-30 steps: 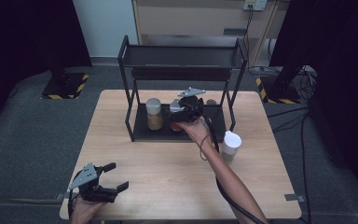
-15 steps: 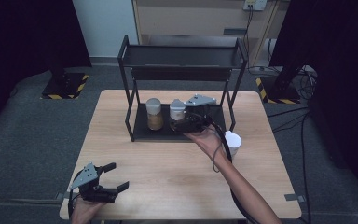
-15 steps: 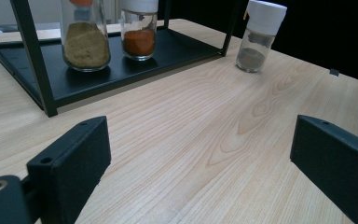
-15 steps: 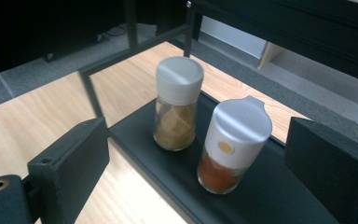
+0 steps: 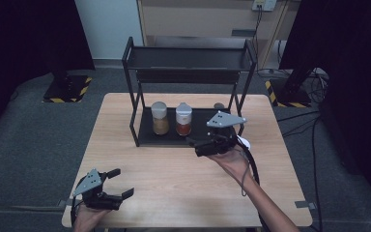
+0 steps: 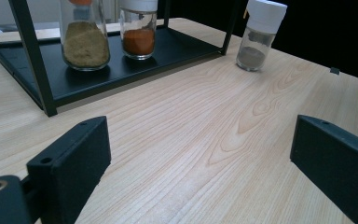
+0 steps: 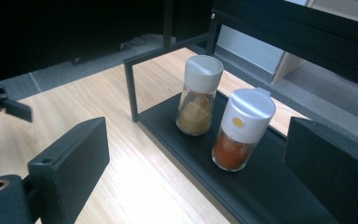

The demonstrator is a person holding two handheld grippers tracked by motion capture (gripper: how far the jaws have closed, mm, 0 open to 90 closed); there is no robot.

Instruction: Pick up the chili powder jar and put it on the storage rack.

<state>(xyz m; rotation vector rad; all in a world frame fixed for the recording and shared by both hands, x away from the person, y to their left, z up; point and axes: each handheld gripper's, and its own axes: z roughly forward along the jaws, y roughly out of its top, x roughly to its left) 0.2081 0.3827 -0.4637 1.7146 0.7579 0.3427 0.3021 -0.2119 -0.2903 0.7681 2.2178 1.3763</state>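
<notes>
A black two-tier rack (image 5: 188, 65) stands at the back of the wooden table (image 5: 174, 174). Its lower shelf (image 7: 279, 186) holds a jar of brown spice (image 5: 160, 118) (image 7: 198, 95) (image 6: 85, 35) and, to its right, a white-capped jar of red spice (image 5: 183, 120) (image 7: 240, 130) (image 6: 139, 30). My right gripper (image 5: 195, 146) (image 7: 200, 154) hovers open just in front of the shelf, pointing at the two jars with nothing between its jaws. Over the near left corner of the table, my left gripper (image 5: 121, 182) (image 6: 203, 149) is open and holds nothing.
A third jar with grey contents and a white cap (image 6: 260, 35) stands on the table right of the rack; in the high view my right hand hides most of it (image 5: 244, 141). The right gripper's cable (image 5: 249, 169) trails along the forearm.
My right gripper has let go of the red spice jar on the lower shelf and drawn back to the right and toward the table's front. The left gripper has stayed put.
</notes>
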